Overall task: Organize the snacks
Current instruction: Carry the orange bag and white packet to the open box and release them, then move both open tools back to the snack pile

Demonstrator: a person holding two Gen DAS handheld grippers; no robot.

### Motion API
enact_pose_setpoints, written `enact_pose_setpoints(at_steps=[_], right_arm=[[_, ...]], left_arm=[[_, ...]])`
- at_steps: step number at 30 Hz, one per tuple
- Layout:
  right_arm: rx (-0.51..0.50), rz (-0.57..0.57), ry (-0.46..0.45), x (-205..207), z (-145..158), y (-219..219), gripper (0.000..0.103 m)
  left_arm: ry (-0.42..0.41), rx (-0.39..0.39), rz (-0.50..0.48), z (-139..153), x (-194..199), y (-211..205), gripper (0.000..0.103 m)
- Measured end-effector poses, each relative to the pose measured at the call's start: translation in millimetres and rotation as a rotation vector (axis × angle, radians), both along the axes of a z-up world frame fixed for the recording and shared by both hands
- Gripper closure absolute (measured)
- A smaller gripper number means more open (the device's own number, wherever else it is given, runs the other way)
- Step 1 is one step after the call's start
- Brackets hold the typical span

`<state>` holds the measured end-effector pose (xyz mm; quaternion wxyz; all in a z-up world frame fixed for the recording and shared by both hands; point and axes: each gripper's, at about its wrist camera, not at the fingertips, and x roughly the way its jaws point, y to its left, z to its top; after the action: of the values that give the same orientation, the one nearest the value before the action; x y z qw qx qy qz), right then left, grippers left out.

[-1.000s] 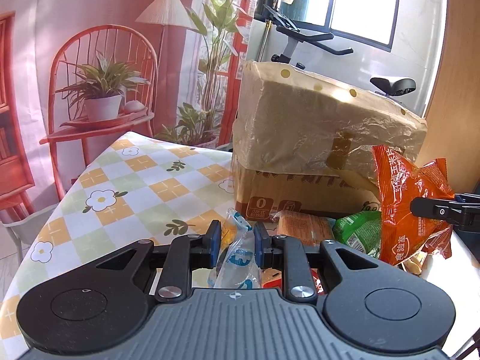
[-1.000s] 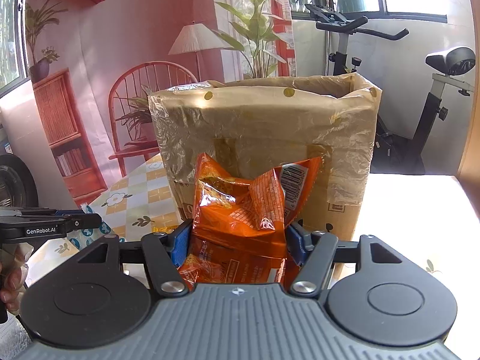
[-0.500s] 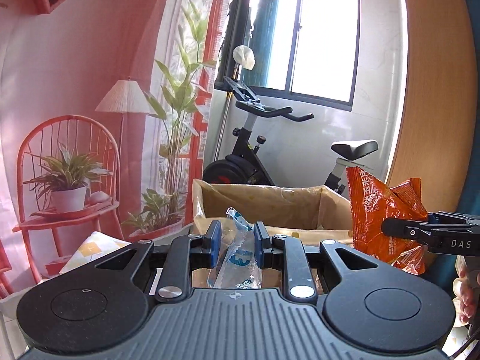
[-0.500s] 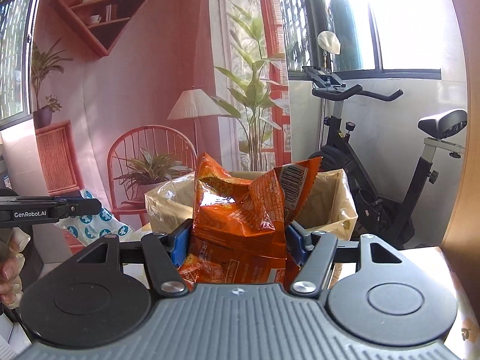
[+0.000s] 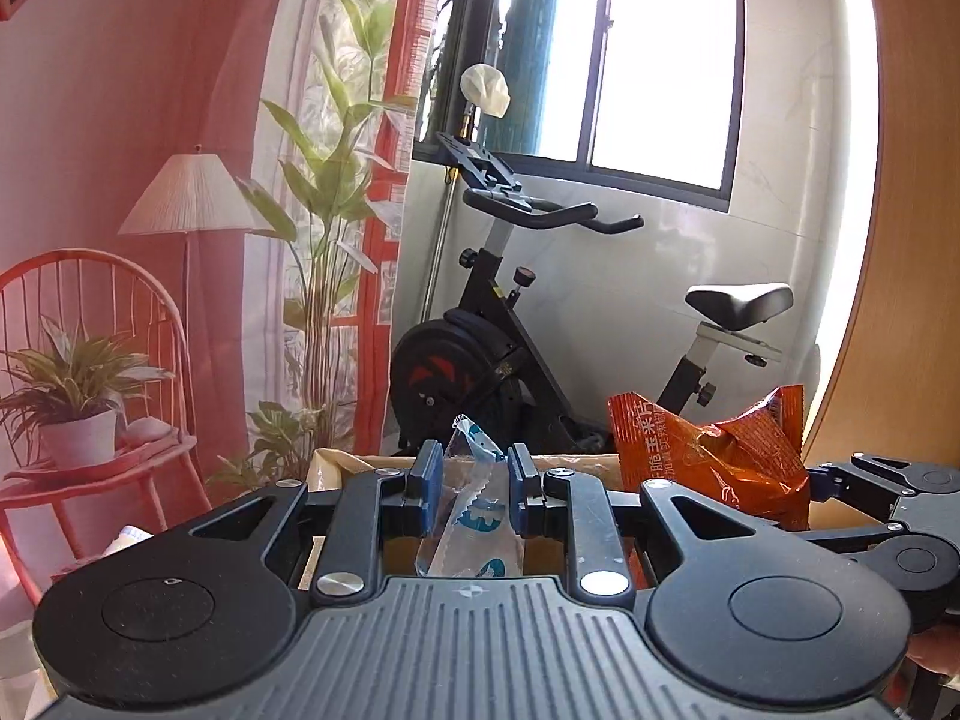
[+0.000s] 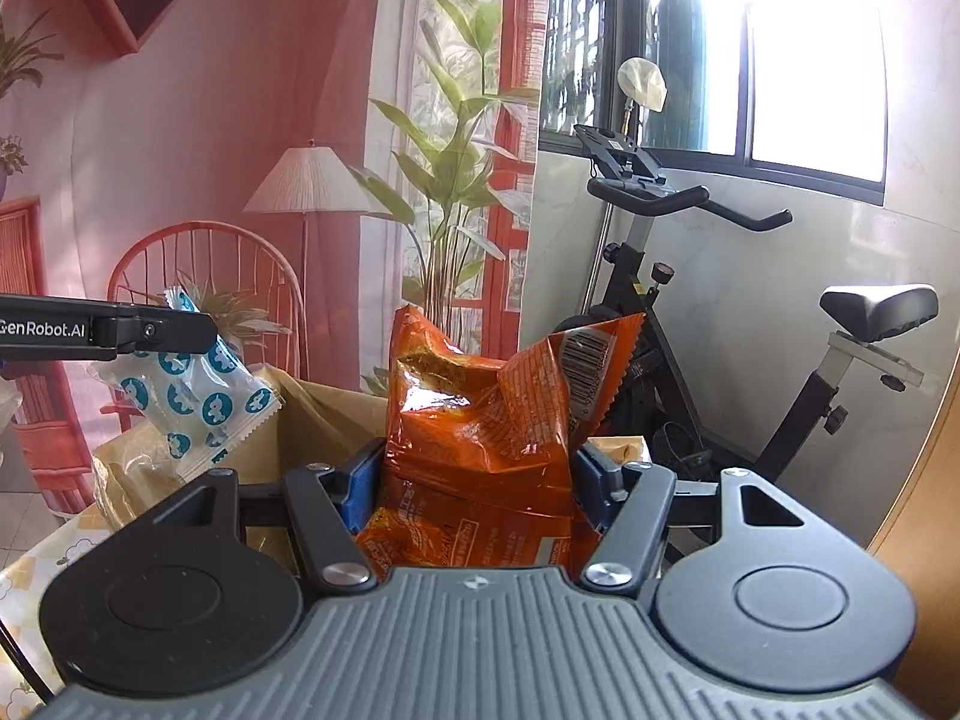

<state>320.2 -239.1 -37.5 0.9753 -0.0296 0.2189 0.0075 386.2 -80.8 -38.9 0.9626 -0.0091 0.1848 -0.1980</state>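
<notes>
My left gripper (image 5: pixel 469 483) is shut on a clear snack packet with blue spots (image 5: pixel 474 516), held upright between the blue pads. The same blue-spotted packet (image 6: pixel 198 402) hangs from the left gripper in the right wrist view, above the left rim of the box. My right gripper (image 6: pixel 477 480) is shut on a crinkled orange snack bag (image 6: pixel 498 414). In the left wrist view the orange bag (image 5: pixel 708 456) sits at the right, level with the packet. Just below both grippers is an open cardboard box (image 6: pixel 318 420) lined with brown paper; its inside is hidden.
An exercise bike (image 5: pixel 510 330) stands behind the box under a window. A red chair with a potted plant (image 5: pixel 78 396) and a floor lamp (image 5: pixel 186 198) are at the left. A checked tablecloth (image 6: pixel 42 552) shows at the lower left. A wooden panel (image 5: pixel 900 240) rises at the right.
Both grippers rose with their snacks from table level to above the box rim. The box front dropped out of view, leaving only its open top. Both grips stayed the same.
</notes>
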Motion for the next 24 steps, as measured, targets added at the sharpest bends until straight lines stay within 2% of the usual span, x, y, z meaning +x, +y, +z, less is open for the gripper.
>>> enact_pose_setpoints(at_steps=[3,5,6,7,9,18,24], right_arm=[[0.022,0.004,0.07,15,-18,-2,0.036],[0.043,-0.004,0.109,19,-26,-5,0.032],[0.049,-0.006,0.115,19,-28,-6,0.03],[0.059,-0.01,0.12,17,-29,-8,0.024],[0.08,-0.025,0.118,13,-29,-12,0.018],[0.134,-0.015,0.086,-20,-14,-8,0.018],[0.147,0.028,0.037,-52,0,4,0.018]], left_arm=[[0.049,0.035,0.022,-15,17,0,0.077],[0.069,0.044,0.029,-21,22,6,0.06],[0.066,0.038,0.036,-21,21,11,0.044],[0.056,0.033,0.043,-20,20,15,0.036],[0.048,0.033,0.046,-18,16,20,0.035],[0.018,0.062,0.03,-4,-24,37,0.034],[0.023,0.045,0.042,-1,-59,62,0.034]])
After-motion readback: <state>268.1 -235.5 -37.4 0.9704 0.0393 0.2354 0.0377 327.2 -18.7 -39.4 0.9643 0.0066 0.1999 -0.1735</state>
